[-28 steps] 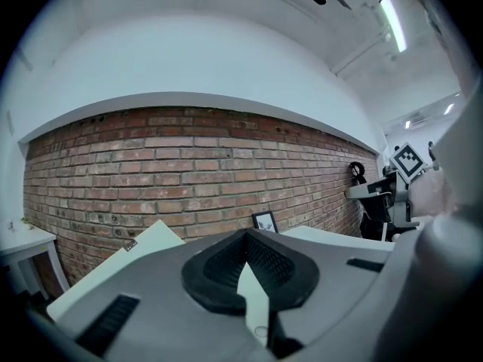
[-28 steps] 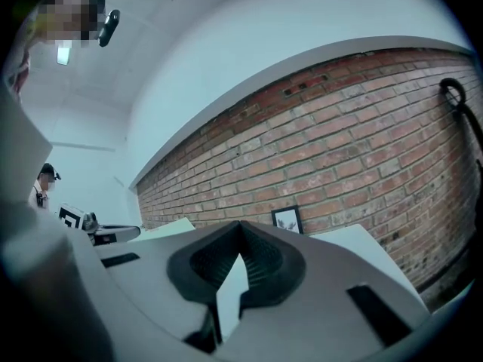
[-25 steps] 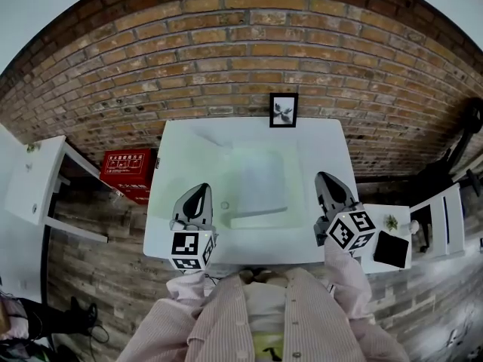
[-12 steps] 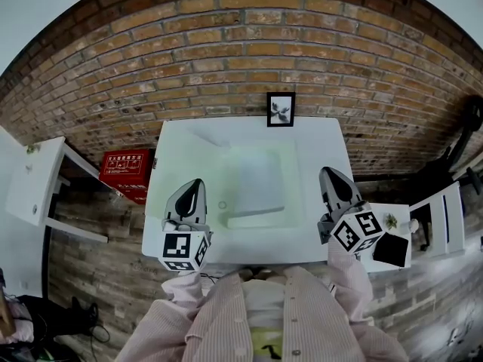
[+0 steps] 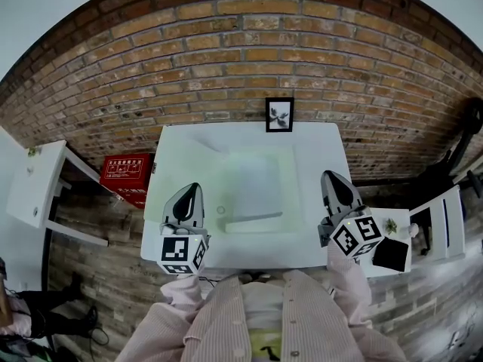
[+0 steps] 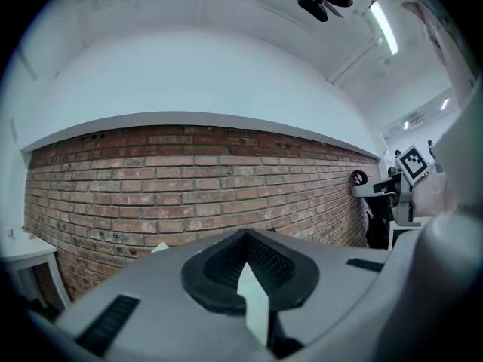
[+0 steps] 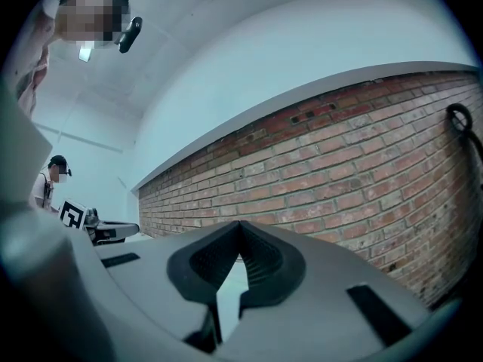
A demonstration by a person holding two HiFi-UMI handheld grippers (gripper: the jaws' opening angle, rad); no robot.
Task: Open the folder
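Observation:
A pale translucent folder [image 5: 253,191] lies flat and closed in the middle of the white table [image 5: 181,149]. My left gripper [image 5: 192,187] hovers over the table's left front part, just left of the folder, jaws shut and empty. My right gripper [image 5: 330,176] hangs at the table's right edge, apart from the folder, also shut on nothing. In the left gripper view the left gripper [image 6: 243,236] points level at the brick wall. The right gripper [image 7: 239,225] in its own view does the same.
A small framed picture [image 5: 280,115] stands at the table's far edge against the brick wall. A small ring [image 5: 221,210] lies left of the folder. A red box [image 5: 124,173] and a white side table [image 5: 34,183] stand at the left, and another side table [image 5: 392,251] at the right.
The left gripper has edged a little left and back from the folder. The right gripper has shifted slightly. Both stayed shut, and the folder has not moved.

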